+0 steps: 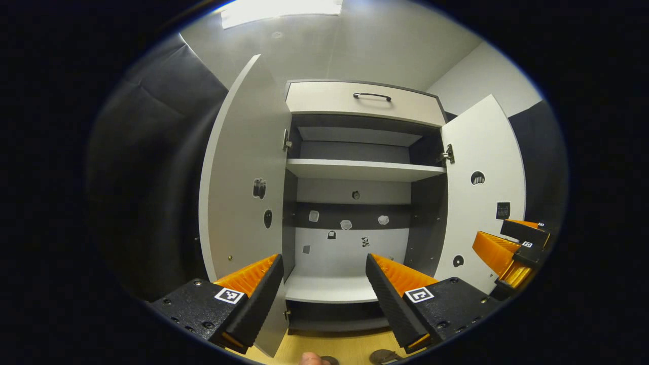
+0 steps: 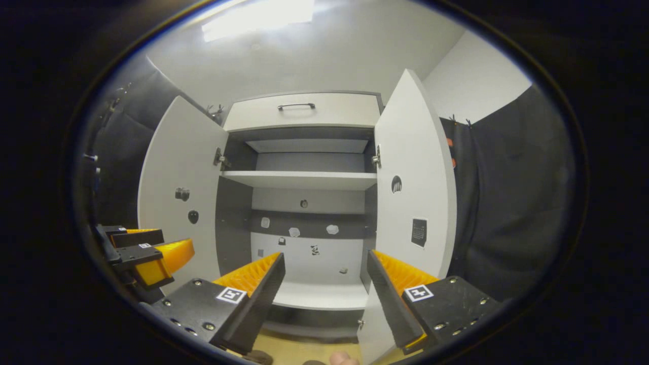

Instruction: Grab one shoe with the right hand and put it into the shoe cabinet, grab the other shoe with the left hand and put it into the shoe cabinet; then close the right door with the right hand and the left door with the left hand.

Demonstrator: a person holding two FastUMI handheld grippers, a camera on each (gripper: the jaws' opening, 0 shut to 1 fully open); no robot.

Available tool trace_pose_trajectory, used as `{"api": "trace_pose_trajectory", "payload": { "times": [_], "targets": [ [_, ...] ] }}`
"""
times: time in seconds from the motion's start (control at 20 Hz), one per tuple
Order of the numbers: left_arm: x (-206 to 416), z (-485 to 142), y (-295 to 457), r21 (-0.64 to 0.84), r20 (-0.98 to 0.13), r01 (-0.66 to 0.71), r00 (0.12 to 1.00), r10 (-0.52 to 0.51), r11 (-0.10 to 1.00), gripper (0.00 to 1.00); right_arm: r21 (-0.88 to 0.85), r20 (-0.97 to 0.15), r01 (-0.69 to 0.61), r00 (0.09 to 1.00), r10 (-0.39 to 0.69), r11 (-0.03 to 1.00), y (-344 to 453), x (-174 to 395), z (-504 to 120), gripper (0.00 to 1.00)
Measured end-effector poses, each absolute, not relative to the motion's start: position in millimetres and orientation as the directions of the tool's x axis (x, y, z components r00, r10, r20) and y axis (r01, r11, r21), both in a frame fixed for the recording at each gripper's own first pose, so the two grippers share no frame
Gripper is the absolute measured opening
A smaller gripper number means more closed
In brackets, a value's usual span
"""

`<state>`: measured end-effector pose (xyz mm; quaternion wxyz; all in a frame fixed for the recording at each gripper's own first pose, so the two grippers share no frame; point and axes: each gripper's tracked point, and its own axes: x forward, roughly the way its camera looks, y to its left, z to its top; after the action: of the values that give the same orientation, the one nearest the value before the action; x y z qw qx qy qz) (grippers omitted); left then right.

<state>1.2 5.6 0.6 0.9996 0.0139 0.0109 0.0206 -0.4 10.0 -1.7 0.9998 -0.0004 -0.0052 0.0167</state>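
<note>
The shoe cabinet [image 1: 355,203] is standing right in front of both grippers, tall and pale, with dark walls inside. Its left door [image 1: 243,172] and its right door [image 1: 481,192] are both hanging wide open. A drawer [image 1: 362,101] with a dark handle is sitting at the very top. Under it, the upper shelf [image 1: 362,170] and the lower shelf [image 1: 329,289] are showing nothing on them.

The left gripper [image 1: 324,294] is pointing at the lower shelf with its fingers spread wide apart and pinching nothing. The right gripper [image 2: 324,294] is doing the same, fingers spread wide, aiming at the same shelf, just beside the right door's edge.

Down at the bottom of the left gripper view, small dark shapes [image 1: 383,356] are lying on the wooden floor [image 1: 345,347]. They are too cut off to tell what they are.
</note>
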Motion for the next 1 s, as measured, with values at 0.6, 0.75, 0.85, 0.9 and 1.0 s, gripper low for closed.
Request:
{"api": "trace_pose_trajectory", "payload": {
  "times": [0.6, 0.75, 0.85, 0.9, 1.0],
  "targets": [
    [4, 10, 24, 0.056, -0.008, -0.086, 0.996, 0.086, 0.995, 0.99, 0.040, -0.403, -0.124, 0.906, 0.130, 0.991, 33, -44, -250, 0.98],
    [4, 12, 35, 0.063, -0.006, -0.109, 0.994, 0.110, 0.992, 0.99, 0.060, -0.513, -0.168, 0.840, 0.175, 0.984, 40, -76, -319, 0.98],
    [3, 11, 42, 0.069, -0.008, -0.124, 0.992, 0.125, 0.990, 0.99, 0.071, -0.577, -0.195, 0.792, 0.199, 0.978, 44, -94, -359, 0.98],
    [2, 11, 46, 0.071, -0.011, -0.130, 0.991, 0.131, 0.989, 0.99, 0.080, -0.617, -0.200, 0.760, 0.207, 0.976, 45, -103, -378, 0.98],
    [0, 9, 52, 0.070, -0.017, -0.143, 0.989, 0.144, 0.987, 0.99, 0.100, -0.683, -0.209, 0.697, 0.220, 0.973, 49, -121, -417, 0.98]
  ]
}}
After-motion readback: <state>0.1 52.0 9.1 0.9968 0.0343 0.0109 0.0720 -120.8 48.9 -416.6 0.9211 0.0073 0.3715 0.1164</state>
